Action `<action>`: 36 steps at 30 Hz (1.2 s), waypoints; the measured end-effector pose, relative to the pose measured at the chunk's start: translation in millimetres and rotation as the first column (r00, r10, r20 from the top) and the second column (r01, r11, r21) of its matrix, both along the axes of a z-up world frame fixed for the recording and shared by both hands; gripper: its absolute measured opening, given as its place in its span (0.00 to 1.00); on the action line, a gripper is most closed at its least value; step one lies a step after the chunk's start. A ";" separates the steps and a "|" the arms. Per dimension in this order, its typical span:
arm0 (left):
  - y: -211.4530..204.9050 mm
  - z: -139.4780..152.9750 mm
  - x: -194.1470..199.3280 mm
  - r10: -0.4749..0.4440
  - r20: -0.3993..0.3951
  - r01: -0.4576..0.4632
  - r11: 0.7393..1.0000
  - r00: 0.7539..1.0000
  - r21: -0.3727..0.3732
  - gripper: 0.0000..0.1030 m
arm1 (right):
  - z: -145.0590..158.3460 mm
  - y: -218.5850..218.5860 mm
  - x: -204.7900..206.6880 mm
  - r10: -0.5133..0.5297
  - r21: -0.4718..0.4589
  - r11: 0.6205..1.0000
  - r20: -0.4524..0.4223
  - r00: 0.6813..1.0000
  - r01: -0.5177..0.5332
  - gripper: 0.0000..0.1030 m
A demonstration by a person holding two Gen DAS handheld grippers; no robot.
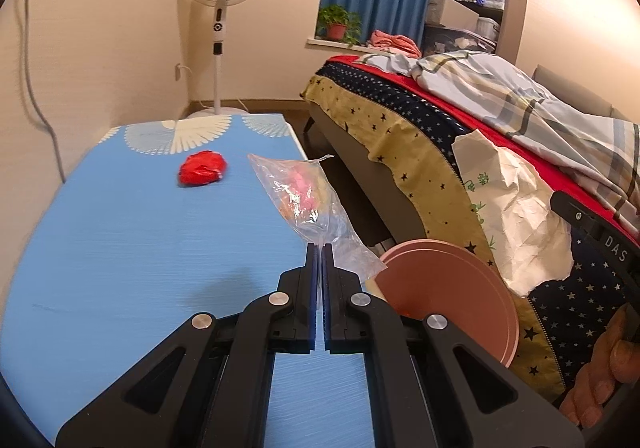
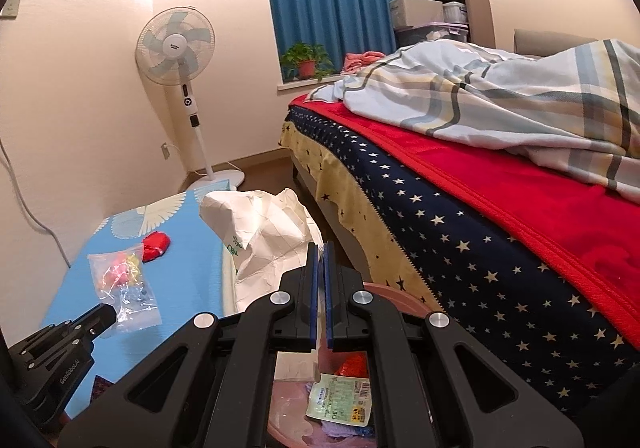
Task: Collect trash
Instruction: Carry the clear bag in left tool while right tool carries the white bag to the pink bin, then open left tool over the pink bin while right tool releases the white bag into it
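My left gripper (image 1: 319, 248) is shut on the corner of a clear plastic bag (image 1: 304, 204) with coloured bits inside, over the right edge of the blue table (image 1: 140, 248). The bag and left gripper also show in the right wrist view (image 2: 124, 284). A red crumpled wrapper (image 1: 202, 168) lies farther back on the table. My right gripper (image 2: 320, 248) is shut on a crumpled white paper bag (image 2: 272, 236) and holds it above the pink bin (image 2: 288, 424), which has wrappers in it. The bin's rim (image 1: 452, 288) shows beside the table.
A bed (image 2: 480, 248) with a star-print cover, red blanket and plaid quilt runs along the right, close to the bin. A standing fan (image 1: 222, 8) stands behind the table. A window sill with a potted plant (image 1: 338, 24) lies beyond.
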State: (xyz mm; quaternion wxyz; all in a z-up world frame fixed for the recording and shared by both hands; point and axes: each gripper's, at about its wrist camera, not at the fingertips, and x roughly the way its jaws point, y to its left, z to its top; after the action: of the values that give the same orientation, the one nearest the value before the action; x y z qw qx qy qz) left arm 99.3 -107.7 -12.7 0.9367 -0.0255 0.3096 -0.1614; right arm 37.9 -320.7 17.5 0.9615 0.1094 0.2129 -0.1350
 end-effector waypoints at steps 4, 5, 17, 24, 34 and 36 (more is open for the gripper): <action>-10.8 -4.0 2.2 -0.025 -0.007 0.025 1.000 1.000 -0.006 0.02 | -2.5 -6.7 0.4 -0.025 0.003 1.000 -0.007 1.000 0.025 0.03; -14.4 -5.3 3.0 -0.033 -0.011 0.033 0.999 0.999 -0.008 0.02 | -3.2 -8.2 0.5 -0.030 0.002 1.000 -0.010 1.000 0.030 0.03; -54.8 -21.8 10.1 -0.156 -0.035 0.156 0.987 0.987 -0.027 0.02 | -15.2 -25.3 2.1 -0.104 -0.006 0.995 -0.053 0.993 0.103 0.03; -82.7 -38.5 15.5 -0.236 -0.073 0.235 0.972 0.969 -0.024 0.02 | -21.8 -37.2 4.6 -0.147 0.002 0.989 -0.079 0.986 0.148 0.03; -103.3 -63.4 22.0 -0.291 -0.138 0.292 0.956 0.947 -0.014 0.21 | -33.7 -51.9 10.7 -0.200 0.030 0.978 -0.124 0.972 0.205 0.08; -100.0 -63.2 23.1 -0.284 -0.140 0.282 0.959 0.949 -0.033 0.21 | -34.7 -52.0 11.4 -0.200 0.033 0.978 -0.125 0.972 0.205 0.08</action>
State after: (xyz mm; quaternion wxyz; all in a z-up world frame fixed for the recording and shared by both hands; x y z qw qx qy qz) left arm 122.5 -207.7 -75.9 0.8790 0.0016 0.3757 -0.2936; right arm 49.3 -372.6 -17.2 0.9253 0.1443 0.2614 -0.2339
